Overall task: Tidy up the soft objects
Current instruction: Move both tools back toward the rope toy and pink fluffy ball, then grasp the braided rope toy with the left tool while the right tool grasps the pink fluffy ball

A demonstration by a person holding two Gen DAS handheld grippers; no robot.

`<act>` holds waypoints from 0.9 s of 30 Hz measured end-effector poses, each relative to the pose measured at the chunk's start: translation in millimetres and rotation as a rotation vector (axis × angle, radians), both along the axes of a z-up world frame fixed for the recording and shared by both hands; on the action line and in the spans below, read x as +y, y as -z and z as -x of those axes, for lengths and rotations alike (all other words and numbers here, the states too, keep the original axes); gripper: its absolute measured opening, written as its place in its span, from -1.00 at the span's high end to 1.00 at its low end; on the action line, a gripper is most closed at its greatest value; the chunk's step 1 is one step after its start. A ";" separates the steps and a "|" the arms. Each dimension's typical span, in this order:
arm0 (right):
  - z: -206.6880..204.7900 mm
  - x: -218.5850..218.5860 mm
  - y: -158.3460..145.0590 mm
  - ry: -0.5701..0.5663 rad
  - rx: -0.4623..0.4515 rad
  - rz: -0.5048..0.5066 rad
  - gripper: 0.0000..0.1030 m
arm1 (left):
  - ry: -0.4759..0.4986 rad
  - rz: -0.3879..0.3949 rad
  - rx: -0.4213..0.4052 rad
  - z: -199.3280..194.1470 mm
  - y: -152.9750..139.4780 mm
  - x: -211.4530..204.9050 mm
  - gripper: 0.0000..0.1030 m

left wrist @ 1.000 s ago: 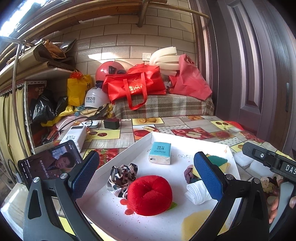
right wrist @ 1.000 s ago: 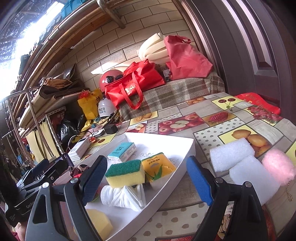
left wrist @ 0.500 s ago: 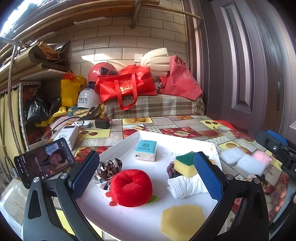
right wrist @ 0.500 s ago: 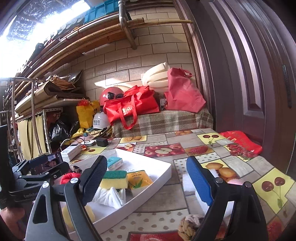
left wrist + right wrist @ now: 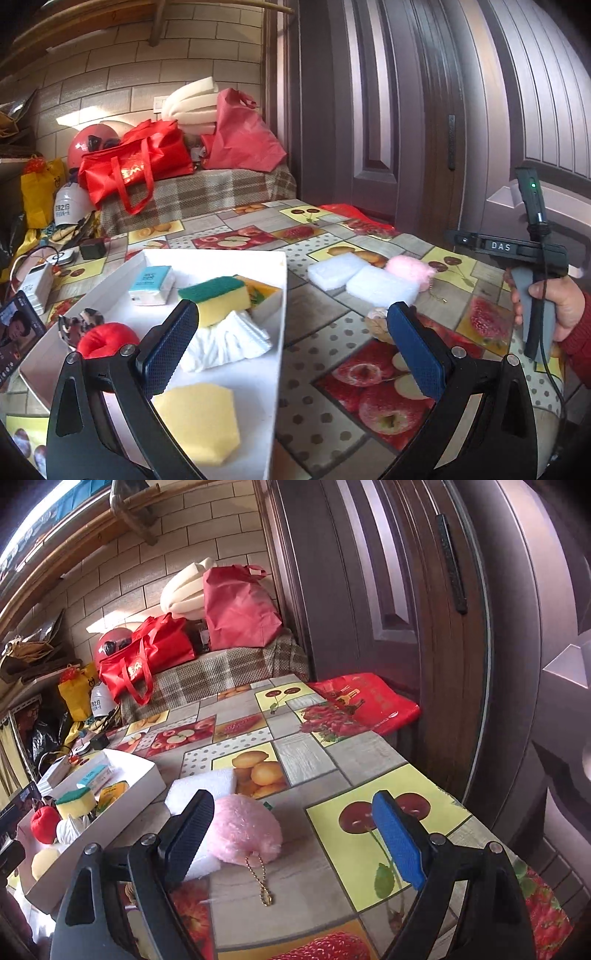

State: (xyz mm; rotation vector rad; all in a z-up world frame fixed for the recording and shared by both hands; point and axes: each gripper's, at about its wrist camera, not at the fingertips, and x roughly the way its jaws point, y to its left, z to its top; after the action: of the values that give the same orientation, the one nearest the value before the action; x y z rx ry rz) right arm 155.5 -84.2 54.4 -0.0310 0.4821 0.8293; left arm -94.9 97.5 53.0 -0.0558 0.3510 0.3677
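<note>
Both grippers, left point(image 5: 291, 347) and right point(image 5: 295, 834), stand wide open and empty over a fruit-print table point(image 5: 369, 753). A pink pompom point(image 5: 243, 829) lies beside 2 white foam pads point(image 5: 360, 278), near the white tray point(image 5: 282, 280) of sponges.

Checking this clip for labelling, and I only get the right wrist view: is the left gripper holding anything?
Observer: No. The left gripper is open and empty, one finger showing over the white tray, the other over the table.
Operator: How many foam pieces lie outside the tray?
Observer: Two white foam blocks side by side, with the pink pompom against the right one.
Operator: Anything in the tray that I can't see?
Observer: A patterned scrunchie beside the red plush.
</note>
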 end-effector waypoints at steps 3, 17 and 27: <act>-6.1 14.9 7.0 -0.082 0.042 0.051 -0.71 | 0.092 0.056 0.122 -42.2 7.0 -16.0 -0.99; -44.0 67.1 37.9 -0.208 0.296 0.167 -0.18 | 0.194 0.140 0.478 -157.1 46.8 -37.5 -0.32; -32.6 49.7 28.1 -0.192 0.229 0.125 0.00 | 0.180 0.138 0.366 -140.3 33.4 -33.2 0.19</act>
State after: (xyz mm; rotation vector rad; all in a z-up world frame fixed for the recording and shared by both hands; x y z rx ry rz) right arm 188.0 -34.6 26.3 -0.1002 0.7552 0.9954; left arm 45.4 64.3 19.6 -0.0920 0.7384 0.1727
